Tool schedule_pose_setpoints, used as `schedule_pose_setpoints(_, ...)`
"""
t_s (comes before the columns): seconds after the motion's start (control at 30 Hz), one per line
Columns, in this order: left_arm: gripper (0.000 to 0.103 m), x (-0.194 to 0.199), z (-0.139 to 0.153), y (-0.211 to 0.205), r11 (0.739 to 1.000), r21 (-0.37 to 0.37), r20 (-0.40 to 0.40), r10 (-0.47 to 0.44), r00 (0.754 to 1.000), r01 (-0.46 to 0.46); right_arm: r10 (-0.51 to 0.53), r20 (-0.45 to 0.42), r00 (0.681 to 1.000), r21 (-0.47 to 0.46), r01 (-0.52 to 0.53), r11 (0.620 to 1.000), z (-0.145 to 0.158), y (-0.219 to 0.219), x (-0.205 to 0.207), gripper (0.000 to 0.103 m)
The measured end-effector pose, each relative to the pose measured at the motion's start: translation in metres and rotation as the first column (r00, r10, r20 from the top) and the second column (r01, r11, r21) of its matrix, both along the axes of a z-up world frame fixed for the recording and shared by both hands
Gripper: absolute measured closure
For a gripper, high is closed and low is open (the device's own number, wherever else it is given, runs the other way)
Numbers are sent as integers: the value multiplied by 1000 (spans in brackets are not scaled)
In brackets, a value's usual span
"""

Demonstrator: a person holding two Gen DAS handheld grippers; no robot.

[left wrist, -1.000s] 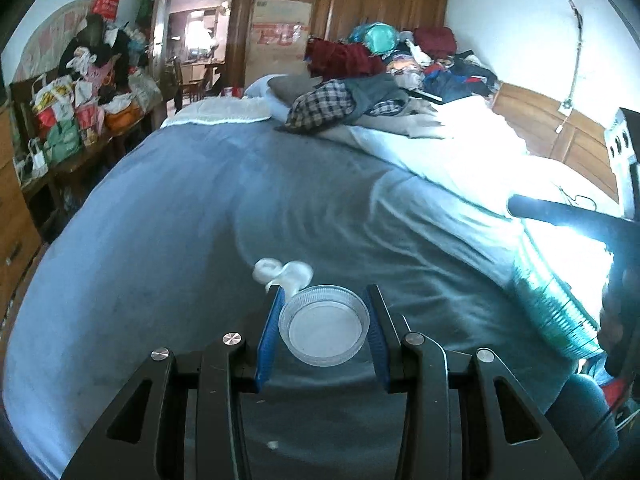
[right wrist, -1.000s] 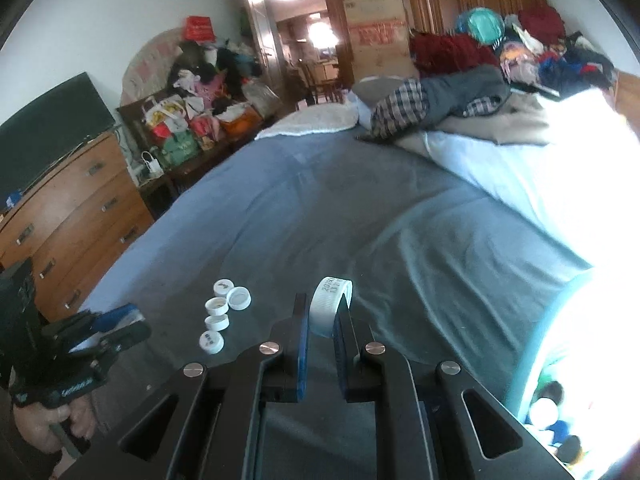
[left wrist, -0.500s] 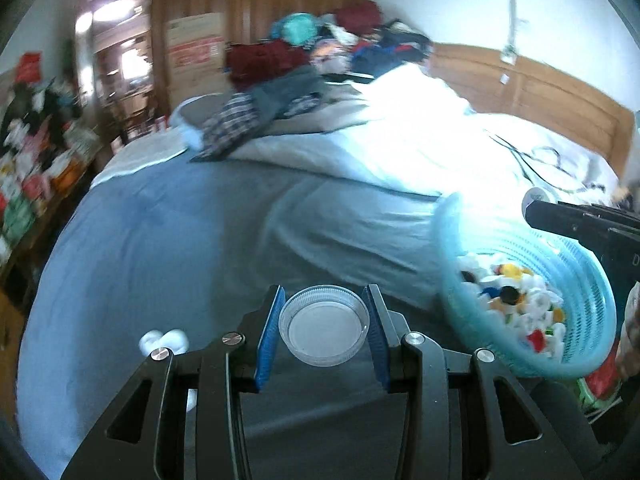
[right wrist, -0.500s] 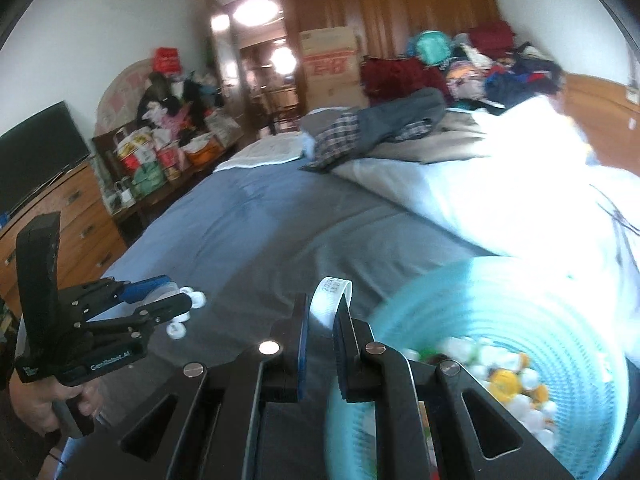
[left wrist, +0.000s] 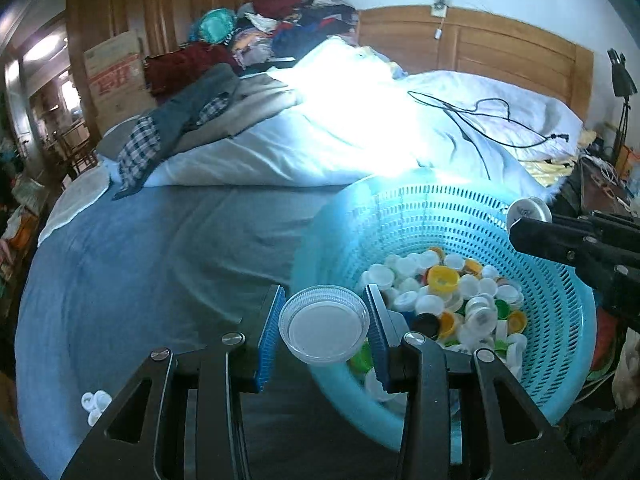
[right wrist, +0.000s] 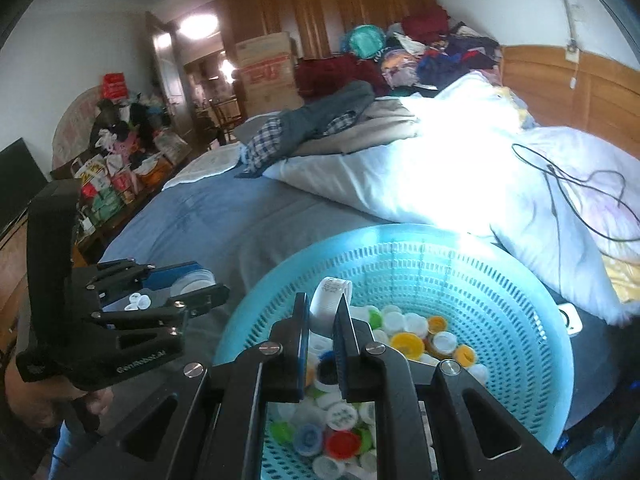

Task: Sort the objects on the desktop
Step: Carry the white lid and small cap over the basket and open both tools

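My left gripper [left wrist: 325, 322] is shut on a clear round plastic lid [left wrist: 324, 324], held over the near-left rim of a turquoise mesh basket [left wrist: 560, 320]. The basket holds many bottle caps [left wrist: 440, 292] in white, yellow, green and black. My right gripper [right wrist: 322, 312] is shut on a white cap [right wrist: 330, 298] held on edge above the basket [right wrist: 520, 300] interior. In the left wrist view the right gripper [left wrist: 520, 220] comes in from the right with its cap [left wrist: 528, 210] over the far rim. The left gripper [right wrist: 196, 284] appears at the left of the right wrist view.
A few white caps [left wrist: 95, 400] lie on the blue bedsheet [left wrist: 140, 260] at the lower left. A white duvet [left wrist: 360, 140] with a black cable [left wrist: 480, 120] lies behind the basket. Piled clothes [left wrist: 208, 108] and a wooden headboard [left wrist: 500, 52] stand further back.
Both grippers swung right from the open blue sheet to the turquoise basket, each keeping its item. The loose white caps have slid to the lower left.
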State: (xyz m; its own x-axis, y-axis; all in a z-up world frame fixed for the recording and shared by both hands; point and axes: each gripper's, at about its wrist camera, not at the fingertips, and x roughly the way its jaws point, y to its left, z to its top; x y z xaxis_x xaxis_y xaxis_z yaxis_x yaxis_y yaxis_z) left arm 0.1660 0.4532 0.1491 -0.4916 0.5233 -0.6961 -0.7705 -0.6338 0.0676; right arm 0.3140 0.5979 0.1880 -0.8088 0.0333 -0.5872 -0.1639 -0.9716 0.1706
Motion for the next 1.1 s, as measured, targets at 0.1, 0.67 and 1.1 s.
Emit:
schedule_pose_setpoints(0.1,69,3,-1,9,1000,-13,6,-9,1000,9,-10,1,1000,-12,10,1000,-2,8,3,91)
schedule_pose_setpoints(0.67,68,4,-7,23,1000,-31,18,-2,1000,3,-17,2,1000,-30,17,999,-8,10,1,90)
schedule_pose_setpoints(1.1,48,-21,-34,-95,966,54,35,252,967,-254,12,-3,1000,-28,-12,1000,-12,-11,5,41)
